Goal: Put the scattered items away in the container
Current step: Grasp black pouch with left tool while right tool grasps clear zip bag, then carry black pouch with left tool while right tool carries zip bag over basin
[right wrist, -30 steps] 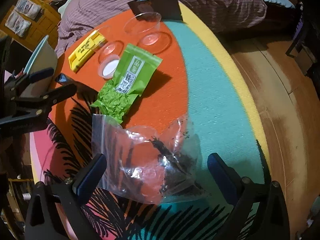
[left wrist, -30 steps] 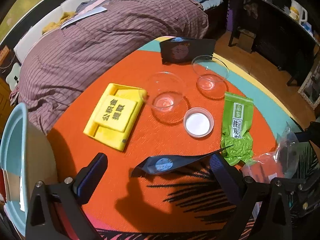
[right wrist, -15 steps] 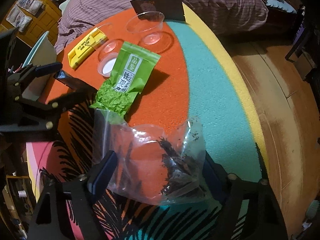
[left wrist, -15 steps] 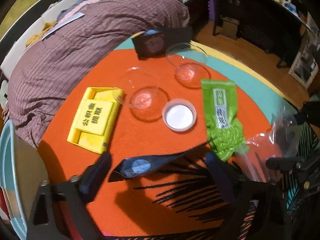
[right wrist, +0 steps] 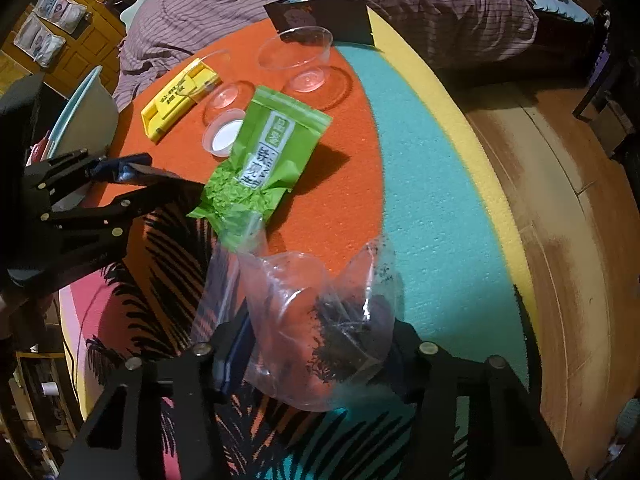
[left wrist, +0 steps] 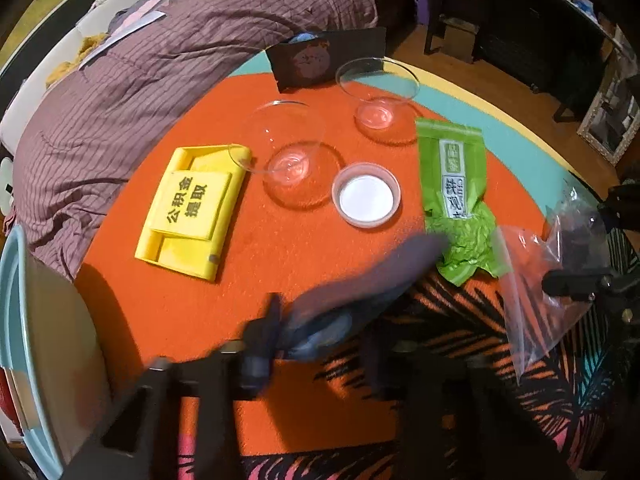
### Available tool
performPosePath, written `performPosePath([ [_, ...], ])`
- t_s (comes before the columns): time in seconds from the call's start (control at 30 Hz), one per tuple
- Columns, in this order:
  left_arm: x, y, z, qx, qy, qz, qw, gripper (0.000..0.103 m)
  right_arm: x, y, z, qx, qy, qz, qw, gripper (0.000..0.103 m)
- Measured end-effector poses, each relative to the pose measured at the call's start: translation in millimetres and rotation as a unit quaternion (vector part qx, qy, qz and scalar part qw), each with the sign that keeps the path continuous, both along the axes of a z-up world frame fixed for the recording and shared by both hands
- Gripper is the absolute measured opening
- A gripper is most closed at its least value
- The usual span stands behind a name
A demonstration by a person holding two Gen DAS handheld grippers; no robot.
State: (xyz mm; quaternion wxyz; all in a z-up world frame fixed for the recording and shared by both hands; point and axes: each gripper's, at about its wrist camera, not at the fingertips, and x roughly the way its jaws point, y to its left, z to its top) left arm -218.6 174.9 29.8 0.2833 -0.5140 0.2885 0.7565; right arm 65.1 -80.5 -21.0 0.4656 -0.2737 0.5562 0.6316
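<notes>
The left tool (left wrist: 320,344) is badly blurred in its own view; its jaws have just been closing on the dark foil packet (left wrist: 360,280), and the right wrist view shows them pinching one end of it. The packet's long axis runs from the near left up toward the far right, its far tip close to the green tea pouch (left wrist: 452,184). The right tool (right wrist: 316,344) has also just been closing, and its pads press both sides of the clear zip bag (right wrist: 304,312), which holds dark leaves; the bag's open end points away toward the green pouch, overlapping its near edge. Both lie on the colourful rug (left wrist: 280,240). The pale blue basin (left wrist: 16,320) is cut off at the left edge. The yellow box (left wrist: 192,208) lies flat, lengthwise near to far.
</notes>
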Motion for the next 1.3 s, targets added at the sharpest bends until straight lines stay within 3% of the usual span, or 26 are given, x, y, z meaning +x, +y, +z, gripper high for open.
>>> performPosePath([
  [0.27,5.3,-2.3,6.5,0.011,-0.002,-0.003,0.9999,0.02,-2.3,-0.2,2.1,0.006,-0.002,-0.005,1.0,0.053],
  [0.9,15.8,-22.7,40.0,0.054,0.016,0.028,0.9981,0.019,-4.9,-13.8,21.8,0.022,0.009,-0.044,0.999,0.043],
  [1.07,17.0,-38.4,50.3,0.073,0.023,0.057,0.9955,0.019,-21.7,-8.4,35.8,0.035,0.012,-0.047,0.998,0.043],
  [1.13,17.6,-46.4,55.6,0.083,0.027,0.073,0.9935,0.019,-26.8,-8.9,42.2,0.034,0.006,-0.106,0.994,0.043],
  [1.3,20.7,-78.1,72.4,0.093,0.043,0.109,0.9887,0.019,-44.8,-1.3,65.4,0.06,0.005,-0.091,0.994,0.043],
])
